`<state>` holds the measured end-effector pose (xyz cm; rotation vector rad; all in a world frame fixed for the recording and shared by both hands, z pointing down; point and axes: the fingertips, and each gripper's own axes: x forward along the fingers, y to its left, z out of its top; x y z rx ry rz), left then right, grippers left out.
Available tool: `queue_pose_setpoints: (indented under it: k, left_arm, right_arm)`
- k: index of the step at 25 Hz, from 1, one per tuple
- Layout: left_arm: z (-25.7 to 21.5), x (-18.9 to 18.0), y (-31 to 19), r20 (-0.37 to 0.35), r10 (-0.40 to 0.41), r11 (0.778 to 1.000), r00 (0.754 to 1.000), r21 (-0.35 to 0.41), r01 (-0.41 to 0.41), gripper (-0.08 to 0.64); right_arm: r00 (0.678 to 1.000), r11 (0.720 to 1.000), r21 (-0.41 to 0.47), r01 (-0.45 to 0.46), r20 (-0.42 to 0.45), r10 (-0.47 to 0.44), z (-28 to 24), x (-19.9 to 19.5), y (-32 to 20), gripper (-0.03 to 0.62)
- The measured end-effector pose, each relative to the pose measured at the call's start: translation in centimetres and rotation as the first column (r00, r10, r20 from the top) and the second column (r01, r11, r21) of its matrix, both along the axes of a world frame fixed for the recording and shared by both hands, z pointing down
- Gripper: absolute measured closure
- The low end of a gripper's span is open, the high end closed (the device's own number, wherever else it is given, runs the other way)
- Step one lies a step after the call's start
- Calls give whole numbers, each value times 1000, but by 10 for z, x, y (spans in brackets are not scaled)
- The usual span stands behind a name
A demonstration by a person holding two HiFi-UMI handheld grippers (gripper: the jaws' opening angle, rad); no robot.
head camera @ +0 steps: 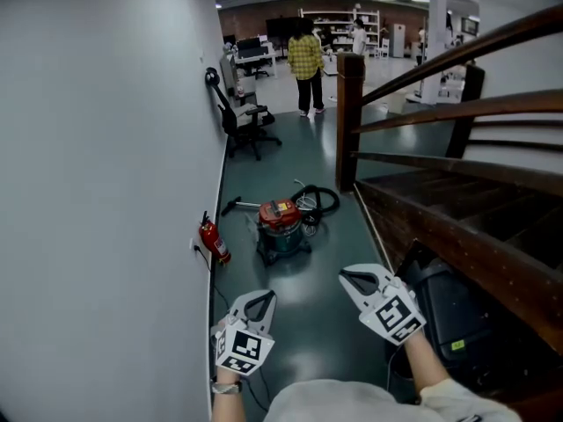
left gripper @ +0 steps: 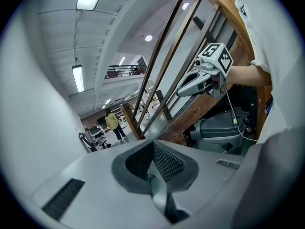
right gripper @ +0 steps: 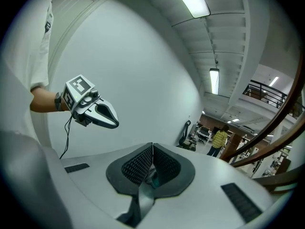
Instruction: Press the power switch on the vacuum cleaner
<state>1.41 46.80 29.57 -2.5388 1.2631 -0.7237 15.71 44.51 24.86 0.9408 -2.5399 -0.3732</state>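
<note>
Left gripper (head camera: 260, 304): held low at the left, close to the white wall (head camera: 106, 192), marker cube toward the person, tips pointing forward over the floor. The jaws are pressed together with nothing between them.
Right gripper (head camera: 356, 281): held a little further forward at the right, beside the wooden staircase (head camera: 457, 192), its tips angled inward. These jaws also meet and hold nothing.
Arms: the left forearm (right gripper: 43, 101) comes out of a white sleeve with a dark band at the wrist. The right forearm (head camera: 422, 363) is bare and reaches forward from the lower right.
Gap between grippers: the two are apart, side by side, each seen by the other's camera.
Vacuum cleaner (head camera: 280, 227): stands upright on the dark green floor (head camera: 308, 323), ahead of both grippers and well apart from them. It has a red top on a dark drum, and its switch cannot be made out from here.
Drum contents: cannot tell, as the top is on.
Hose (head camera: 318, 199): black, looped on the floor just behind and to the right of the vacuum.
Dark bin (head camera: 449, 315): sits under the stairs near the right gripper, lid down, contents hidden.
Fire extinguisher (head camera: 214, 243): red, at the foot of the wall, left of the vacuum.
Office chair (head camera: 242, 117): black, further down by the wall.
Person (head camera: 306, 60): in a yellow checked shirt, standing far off, back turned.
</note>
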Motion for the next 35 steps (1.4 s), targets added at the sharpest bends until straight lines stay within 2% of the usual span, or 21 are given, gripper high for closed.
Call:
queue_pose_setpoints:
  k: [11, 21, 27, 35]
  left_arm:
    - [0, 30, -25, 10, -16, 1000, 1000, 14, 16, 561]
    - [0, 39, -61, 4, -84, 996, 996, 10, 84, 561]
    - [9, 34, -128, -8, -65, 998, 998, 16, 65, 561]
    - [-2, 3, -259, -34, -31, 999, 999, 21, 32, 561]
  right_arm:
    - [1000, 1000, 2, -1, 15, 1, 5, 39, -27, 563]
    - [999, 999, -18, 28, 44, -27, 11, 66, -66, 561]
    - [998, 999, 1, 42, 43, -42, 17, 58, -126, 561]
    - [999, 998, 52, 33, 23, -35, -7, 15, -243, 561]
